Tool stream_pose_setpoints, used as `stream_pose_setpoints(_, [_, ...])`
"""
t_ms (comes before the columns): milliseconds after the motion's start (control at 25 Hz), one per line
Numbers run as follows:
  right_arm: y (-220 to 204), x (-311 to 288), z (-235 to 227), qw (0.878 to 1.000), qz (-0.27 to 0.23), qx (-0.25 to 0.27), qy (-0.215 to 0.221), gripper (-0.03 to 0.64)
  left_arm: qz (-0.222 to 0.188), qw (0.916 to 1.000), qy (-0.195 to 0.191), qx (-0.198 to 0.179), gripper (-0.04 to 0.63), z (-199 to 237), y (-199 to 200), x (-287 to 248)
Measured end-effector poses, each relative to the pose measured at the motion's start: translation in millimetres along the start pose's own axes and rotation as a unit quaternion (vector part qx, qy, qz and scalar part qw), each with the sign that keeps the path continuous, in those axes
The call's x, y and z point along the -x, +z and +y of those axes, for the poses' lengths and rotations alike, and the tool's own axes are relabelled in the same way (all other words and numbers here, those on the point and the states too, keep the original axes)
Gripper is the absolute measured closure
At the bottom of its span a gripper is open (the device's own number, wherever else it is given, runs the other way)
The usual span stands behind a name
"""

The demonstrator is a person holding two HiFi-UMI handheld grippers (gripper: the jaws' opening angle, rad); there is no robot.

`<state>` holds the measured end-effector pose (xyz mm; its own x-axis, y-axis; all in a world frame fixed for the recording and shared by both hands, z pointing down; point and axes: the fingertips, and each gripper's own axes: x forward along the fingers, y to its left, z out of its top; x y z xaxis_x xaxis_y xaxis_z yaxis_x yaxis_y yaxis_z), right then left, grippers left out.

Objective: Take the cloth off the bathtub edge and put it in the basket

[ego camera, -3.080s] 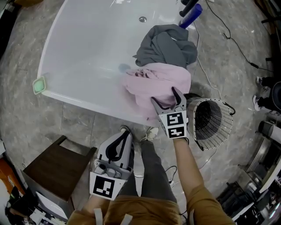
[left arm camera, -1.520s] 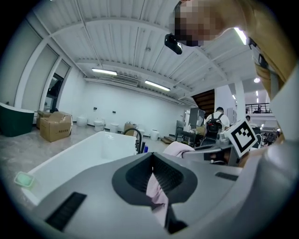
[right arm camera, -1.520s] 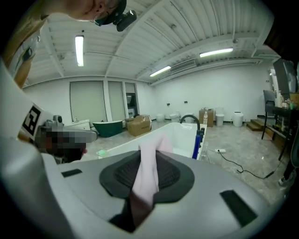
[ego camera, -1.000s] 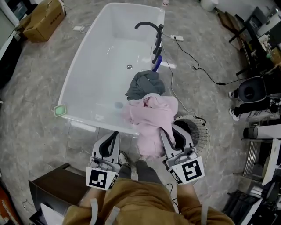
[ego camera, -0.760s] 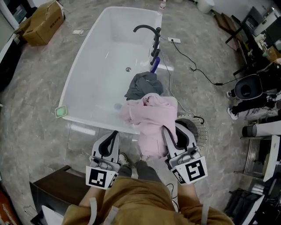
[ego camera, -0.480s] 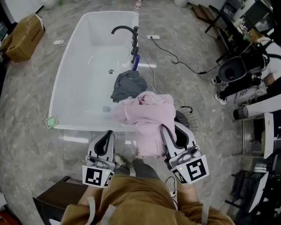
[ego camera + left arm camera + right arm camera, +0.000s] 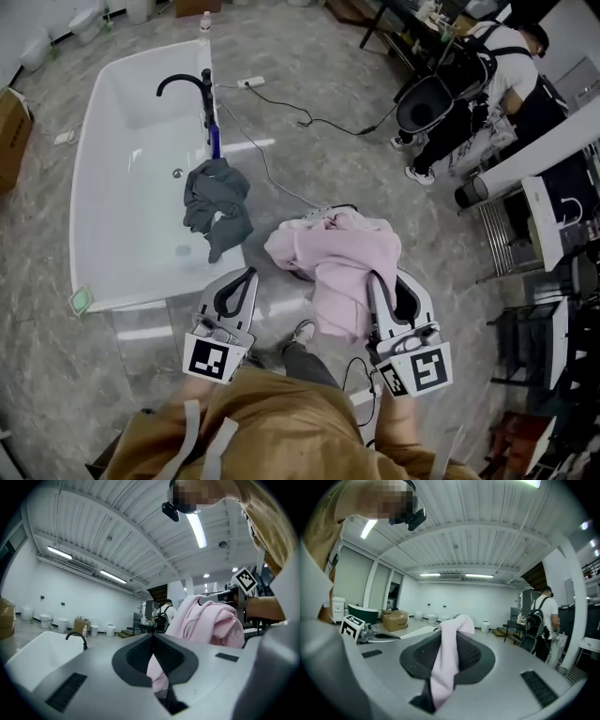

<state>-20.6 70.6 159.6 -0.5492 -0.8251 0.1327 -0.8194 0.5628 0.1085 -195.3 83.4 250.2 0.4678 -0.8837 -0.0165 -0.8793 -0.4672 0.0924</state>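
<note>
Cloth (image 7: 337, 272), the pink one, hangs clamped in the right gripper (image 7: 377, 281) at lower centre. Its long axis runs up-down the frame, loose end toward the bottom. Left gripper (image 7: 249, 274) beside it is pinched shut, empty. Upper left, grey cloth (image 7: 217, 202) drapes the bathtub (image 7: 131, 187) rim.

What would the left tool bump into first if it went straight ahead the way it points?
Probably nothing close: the left tool aims between the bathtub and the pink cloth, whose edge it might brush. Depth is unclear.
</note>
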Motion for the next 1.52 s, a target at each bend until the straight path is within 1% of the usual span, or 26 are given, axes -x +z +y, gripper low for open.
stream_pose_setpoints(160, [-5, 52, -55, 0.999, 0.001, -0.01, -0.049, 0.538, -0.005, 0.9986, -0.05, -0.016, 0.589, -54, 12, -38])
stream_pose_setpoints(280, [-14, 93, -100, 0.997, -0.004, -0.024, -0.08, 0.538, 0.0, 0.9971, -0.07, -0.031, 0.589, -94, 14, -64])
stream_pose_setpoints(440, [-29, 139, -163, 0.994, -0.004, -0.034, -0.105, 0.538, 0.003, 0.9966, -0.071, -0.042, 0.589, -142, 13, -102])
stream_pose_setpoints(520, [-41, 154, -192, 0.993, -0.001, -0.038, -0.111, 0.538, 0.001, 0.9959, -0.064, -0.064, 0.589, -156, 16, -124])
stream_pose_setpoints(600, [-53, 165, -217, 0.993, 0.001, -0.038, -0.115, 0.538, -0.003, 0.9947, -0.06, -0.084, 0.589, -170, 19, -141])
stream_pose_setpoints(720, [-66, 175, -243, 0.993, 0.007, -0.029, -0.117, 0.539, -0.008, 0.9944, -0.058, -0.087, 0.589, -191, 18, -159])
stream_pose_setpoints(840, [-74, 178, -263, 0.993, 0.013, -0.028, -0.113, 0.538, -0.001, 0.9944, -0.052, -0.092, 0.589, -211, 16, -174])
stream_pose_setpoints(1000, [-86, 175, -283, 0.993, 0.017, -0.036, -0.109, 0.538, 0.015, 0.994, -0.073, -0.081, 0.589, -238, 1, -190])
stream_pose_setpoints(1120, [-96, 162, -289, 0.993, 0.02, -0.044, -0.107, 0.538, 0.031, 0.9943, -0.073, -0.071, 0.589, -233, -15, -199])
stream_pose_setpoints(1200, [-100, 151, -292, 0.994, 0.023, -0.047, -0.098, 0.538, 0.04, 0.9947, -0.068, -0.067, 0.589, -229, -20, -205])
stream_pose_setpoints(1400, [-101, 129, -286, 0.995, 0.028, -0.05, -0.076, 0.538, 0.041, 0.9944, -0.069, -0.068, 0.589, -228, -18, -215])
stream_pose_setpoints(1520, [-101, 110, -279, 0.996, 0.031, -0.042, -0.068, 0.538, 0.043, 0.9946, -0.066, -0.066, 0.589, -216, -21, -216])
